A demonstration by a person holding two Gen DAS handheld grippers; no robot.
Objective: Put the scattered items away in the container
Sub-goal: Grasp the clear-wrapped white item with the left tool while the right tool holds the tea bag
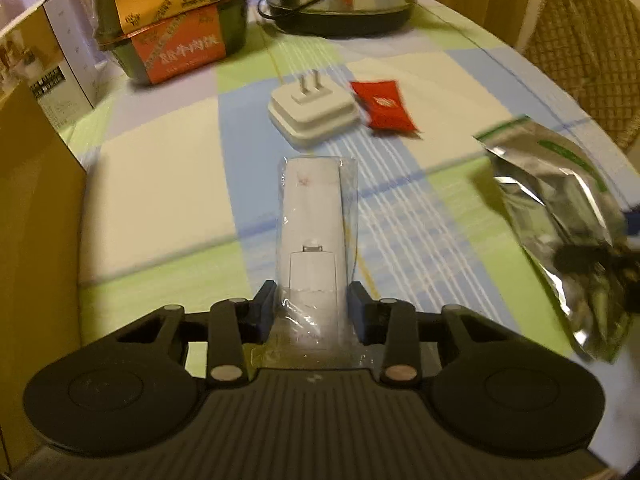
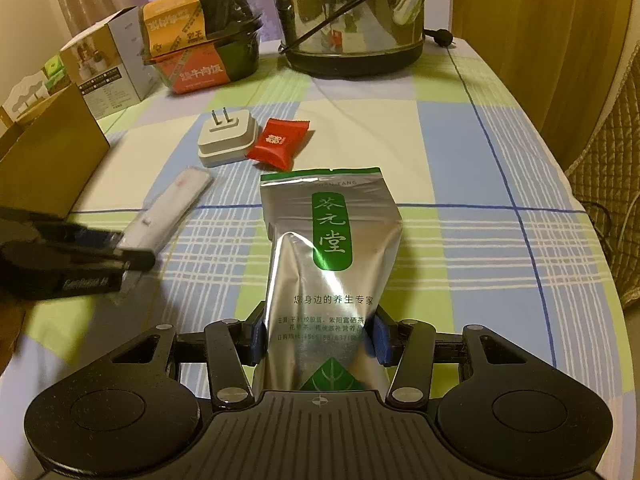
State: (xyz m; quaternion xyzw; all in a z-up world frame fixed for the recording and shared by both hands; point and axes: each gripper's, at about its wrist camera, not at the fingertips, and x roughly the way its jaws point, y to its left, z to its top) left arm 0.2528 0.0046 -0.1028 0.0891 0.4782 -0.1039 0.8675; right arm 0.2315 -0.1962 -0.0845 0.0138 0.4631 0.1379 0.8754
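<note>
Left gripper [image 1: 312, 300] clamped on plastic-wrapped white remote [image 1: 310, 216], right gripper [image 2: 318, 332] clamped on silver tea pouch [image 2: 332, 248], white plug adapter [image 2: 226, 136] and red sachet [image 2: 280, 142] beyond pouch, cardboard box [image 2: 52, 152] left of adapter

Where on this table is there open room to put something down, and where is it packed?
Open: the right side of the tablecloth, right of the red packet and silver pouch. Packed: the far left, with meal tubs, boxes, kettle, plus plug by the packet.
</note>
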